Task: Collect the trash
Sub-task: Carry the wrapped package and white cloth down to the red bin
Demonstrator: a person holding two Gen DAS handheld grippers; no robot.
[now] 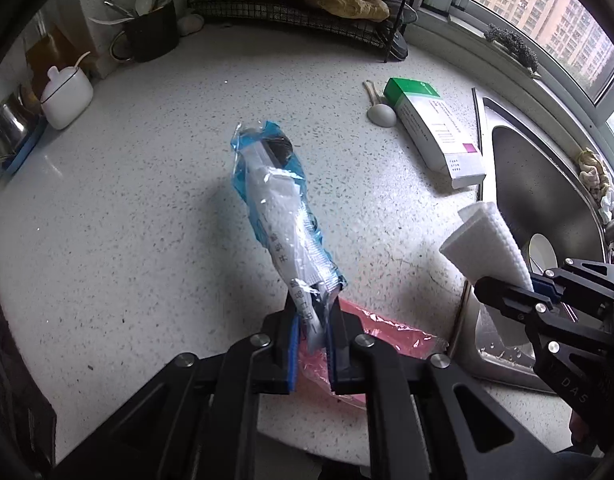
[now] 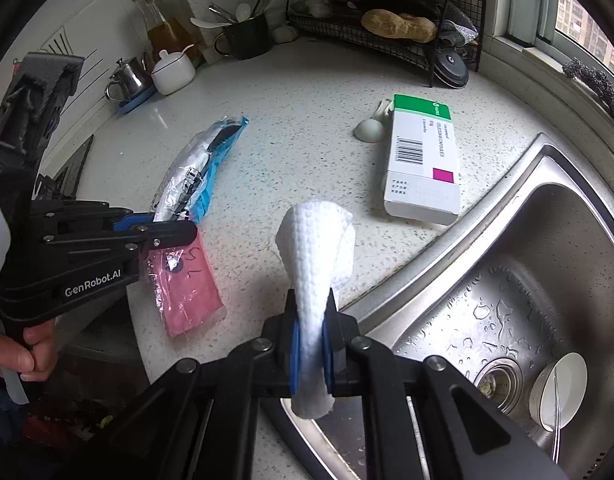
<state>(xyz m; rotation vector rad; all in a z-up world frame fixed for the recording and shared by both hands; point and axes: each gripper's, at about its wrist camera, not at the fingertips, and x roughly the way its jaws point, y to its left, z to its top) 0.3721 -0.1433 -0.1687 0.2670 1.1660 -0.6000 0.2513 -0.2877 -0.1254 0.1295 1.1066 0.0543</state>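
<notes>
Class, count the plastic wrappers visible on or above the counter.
2: a blue wrapper held in the left gripper, and a pink wrapper lying on the counter beneath it. Others may be hidden.

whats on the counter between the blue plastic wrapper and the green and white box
Nothing: bare speckled countertop separates the blue plastic wrapper from the green and white cardboard box, clearest in the right wrist view.
</notes>
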